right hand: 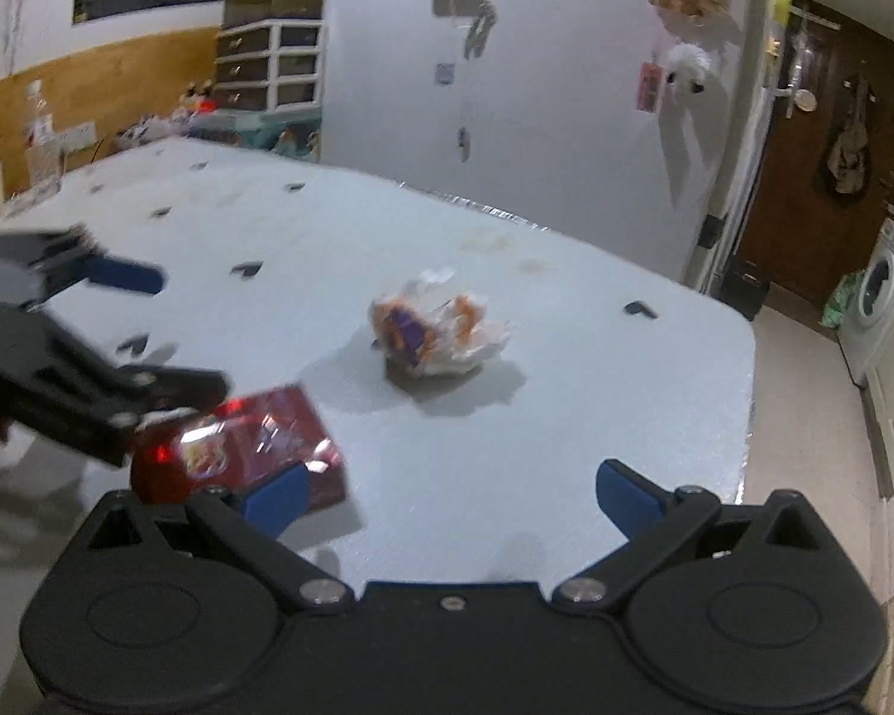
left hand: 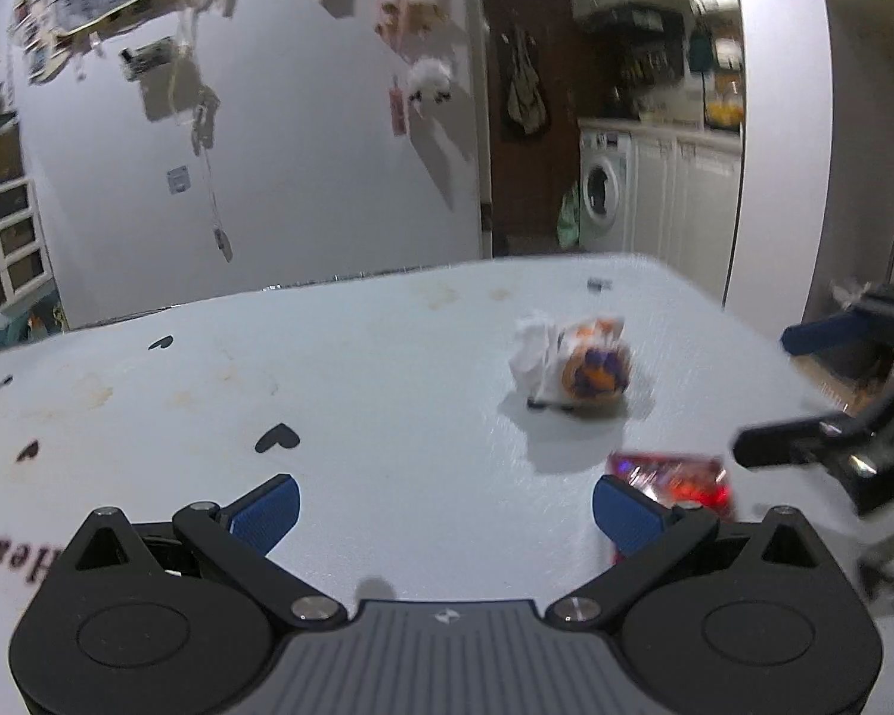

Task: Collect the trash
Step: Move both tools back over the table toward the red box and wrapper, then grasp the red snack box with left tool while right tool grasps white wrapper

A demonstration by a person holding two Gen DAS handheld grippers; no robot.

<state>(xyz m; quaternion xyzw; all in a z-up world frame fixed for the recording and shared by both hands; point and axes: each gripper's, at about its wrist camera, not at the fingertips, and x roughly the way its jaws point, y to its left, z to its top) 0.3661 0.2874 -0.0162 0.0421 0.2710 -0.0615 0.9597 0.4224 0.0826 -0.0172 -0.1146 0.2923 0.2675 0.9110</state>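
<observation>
Red packet (right hand: 238, 447) blurred, half hidden behind right gripper (right hand: 450, 494); crumpled wad (left hand: 572, 366) on pale desk (left hand: 357, 387); washer (left hand: 602, 187) beyond; left gripper (left hand: 447, 512) and right both spread wide, holding nothing.

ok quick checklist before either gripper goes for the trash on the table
1. Left gripper jaws open and holding nothing: ok.
2. Right gripper jaws open and holding nothing: ok.
3. Crumpled white-and-orange wrapper lies free on the table, nothing on top: ok.
4. Red snack packet free to grab: not ok, both grippers crowd it.
5. Grippers apart from each other: ok, but close.
6. Bin or bag for the trash in view: not ok, none visible.
</observation>
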